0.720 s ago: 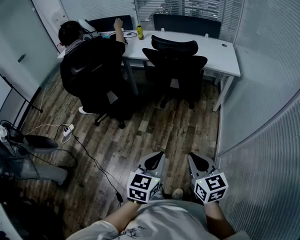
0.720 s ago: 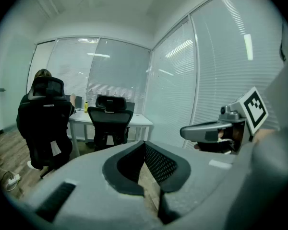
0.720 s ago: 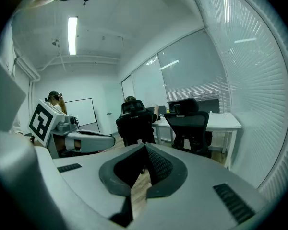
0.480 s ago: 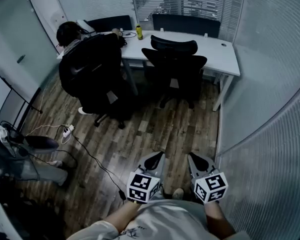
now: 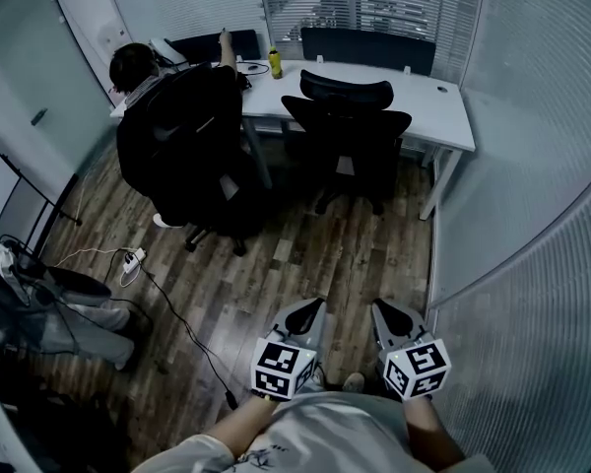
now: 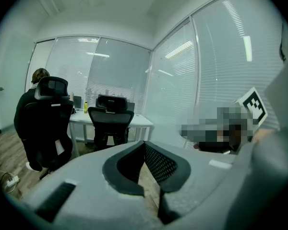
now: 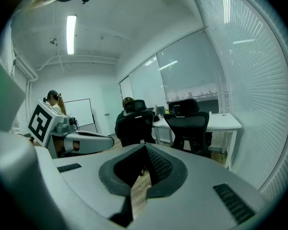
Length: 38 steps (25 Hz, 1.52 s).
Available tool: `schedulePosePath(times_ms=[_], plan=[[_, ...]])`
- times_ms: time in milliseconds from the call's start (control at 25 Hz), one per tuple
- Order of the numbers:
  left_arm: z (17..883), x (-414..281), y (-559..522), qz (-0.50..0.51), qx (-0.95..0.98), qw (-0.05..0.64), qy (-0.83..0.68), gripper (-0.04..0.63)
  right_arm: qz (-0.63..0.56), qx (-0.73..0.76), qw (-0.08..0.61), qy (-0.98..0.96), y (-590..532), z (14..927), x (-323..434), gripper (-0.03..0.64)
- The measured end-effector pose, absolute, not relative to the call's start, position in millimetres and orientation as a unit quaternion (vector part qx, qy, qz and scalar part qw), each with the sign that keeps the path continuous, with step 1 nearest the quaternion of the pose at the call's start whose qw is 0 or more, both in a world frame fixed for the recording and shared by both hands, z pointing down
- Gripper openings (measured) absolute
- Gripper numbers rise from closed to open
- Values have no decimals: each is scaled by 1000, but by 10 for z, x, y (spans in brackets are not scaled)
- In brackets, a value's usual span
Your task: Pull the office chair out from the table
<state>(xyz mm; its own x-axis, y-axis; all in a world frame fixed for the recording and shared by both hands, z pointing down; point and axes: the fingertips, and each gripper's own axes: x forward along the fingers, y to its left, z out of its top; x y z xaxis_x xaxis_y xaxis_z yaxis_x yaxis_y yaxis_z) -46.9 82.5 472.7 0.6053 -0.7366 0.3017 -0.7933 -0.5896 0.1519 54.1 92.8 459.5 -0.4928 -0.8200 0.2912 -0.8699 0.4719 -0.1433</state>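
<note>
Left claw (image 5: 309, 311), right claw (image 5: 387, 313) clenched, empty | office chair (image 5: 347, 131) at table (image 5: 424, 101) | occupied chair (image 5: 182, 156) beside it

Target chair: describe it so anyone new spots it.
Find the white table at the room's far end. On its near side stand two black chairs. The target chair is the empty one nearer the side wall; a person sits in the other chair.

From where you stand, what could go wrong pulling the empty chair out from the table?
1. The office chair stands next to the occupied chair; pulled askew, it could bump it.
2. A cable trails across the floor left of the approach; a foot or caster could snag.
3. The left gripper and right gripper are both shut; they'd need opening before taking the backrest.
</note>
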Motion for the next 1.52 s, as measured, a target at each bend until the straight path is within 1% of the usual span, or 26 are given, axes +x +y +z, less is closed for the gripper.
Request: schedulePosePath(times_ms=[440,920,1240,1520], plan=[[4742,-803,659,99,894,117,-421,11,128,512,76,-846,758,4607,252,8],[4833,-940,459,100,897,125,-413,11,134,516,80,-843,581,4716,103,8],[4897,-902,-13,104,894,126,-418,11,142,513,78,-843,79,4826,169,8],[4913,-787,-664,104,887,122,-434,11,136,500,79,-852,-609,4822,297,6]])
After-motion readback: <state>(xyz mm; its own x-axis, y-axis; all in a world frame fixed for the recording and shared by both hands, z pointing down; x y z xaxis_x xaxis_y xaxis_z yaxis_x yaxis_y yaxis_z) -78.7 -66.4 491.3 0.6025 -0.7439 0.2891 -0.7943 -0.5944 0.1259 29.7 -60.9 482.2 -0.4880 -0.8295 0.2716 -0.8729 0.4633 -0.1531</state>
